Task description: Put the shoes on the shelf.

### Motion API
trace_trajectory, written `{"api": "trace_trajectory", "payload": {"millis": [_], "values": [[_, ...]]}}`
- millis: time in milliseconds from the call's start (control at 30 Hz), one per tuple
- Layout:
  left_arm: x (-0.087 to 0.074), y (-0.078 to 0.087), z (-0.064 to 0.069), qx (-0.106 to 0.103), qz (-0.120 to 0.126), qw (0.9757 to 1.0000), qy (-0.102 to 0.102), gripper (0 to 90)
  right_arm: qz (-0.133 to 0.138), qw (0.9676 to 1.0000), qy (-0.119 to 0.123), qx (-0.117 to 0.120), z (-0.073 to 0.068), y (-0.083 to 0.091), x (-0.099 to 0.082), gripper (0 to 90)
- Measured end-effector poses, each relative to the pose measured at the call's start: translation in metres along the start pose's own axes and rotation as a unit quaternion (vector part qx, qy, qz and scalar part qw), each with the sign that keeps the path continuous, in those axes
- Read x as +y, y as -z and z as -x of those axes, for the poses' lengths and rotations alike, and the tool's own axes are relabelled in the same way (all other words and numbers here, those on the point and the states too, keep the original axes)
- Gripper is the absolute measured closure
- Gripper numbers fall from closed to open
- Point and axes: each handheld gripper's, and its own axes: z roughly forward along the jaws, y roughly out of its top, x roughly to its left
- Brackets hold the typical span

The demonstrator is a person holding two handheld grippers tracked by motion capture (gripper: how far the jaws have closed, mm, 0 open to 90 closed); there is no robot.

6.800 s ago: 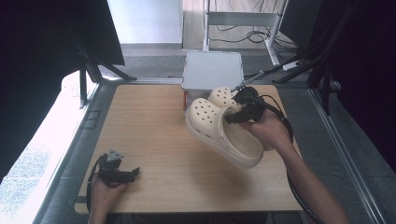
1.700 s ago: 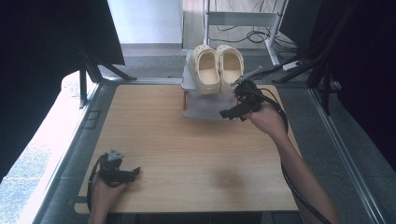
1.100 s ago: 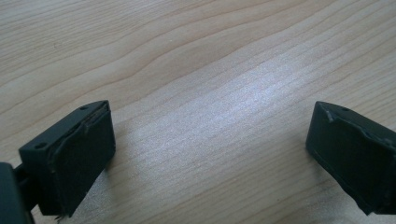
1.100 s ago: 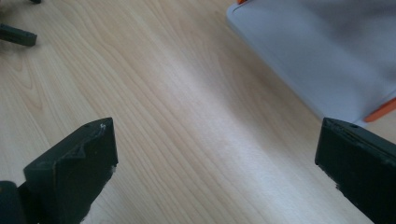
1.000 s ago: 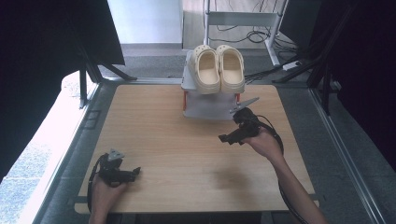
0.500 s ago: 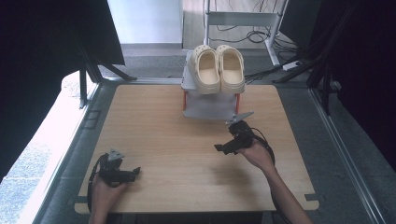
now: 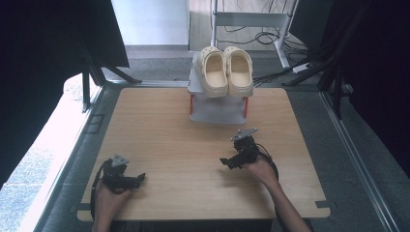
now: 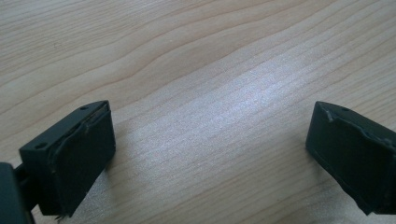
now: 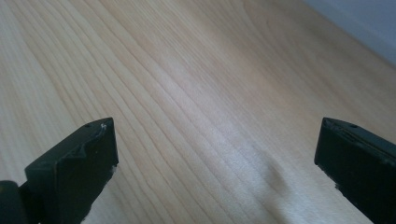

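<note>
I've drawn my right gripper (image 7: 226, 161) back toward me, jaws spread, empty; the 2 cream clogs (image 7: 227, 70) sit on the shelf (image 7: 217, 108) well beyond it. Left gripper (image 7: 138, 178) gapes too.

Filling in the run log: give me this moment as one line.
clogs: paired on rack | right gripper: open, empty, over table | left gripper: open, empty, near edge

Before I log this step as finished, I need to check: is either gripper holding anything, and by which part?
Nothing is held. The left gripper and right gripper are both open over bare wood; the cream foam clogs sit on the small grey rack.
</note>
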Motion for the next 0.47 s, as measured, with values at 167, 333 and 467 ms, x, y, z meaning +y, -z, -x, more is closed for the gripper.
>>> {"api": "trace_trajectory", "payload": {"millis": [167, 333, 467], "values": [[0.000, 0.000, 0.000, 0.000, 0.000, 1.0000, 0.000, 1.4, -0.010, 0.9999, -0.005, 0.003, 0.001, -0.015, -0.012, 0.0], [0.000, 0.000, 0.000, 0.000, 0.000, 1.0000, 0.000, 1.5, 0.010, 0.9998, 0.006, -0.016, 0.000, -0.022, -0.021, 0.0], [0.000, 0.000, 0.000, 0.000, 0.000, 1.0000, -0.001, 1.5, 0.009, 0.9998, 0.005, -0.019, 0.000, -0.022, -0.022, 0.0]]}}
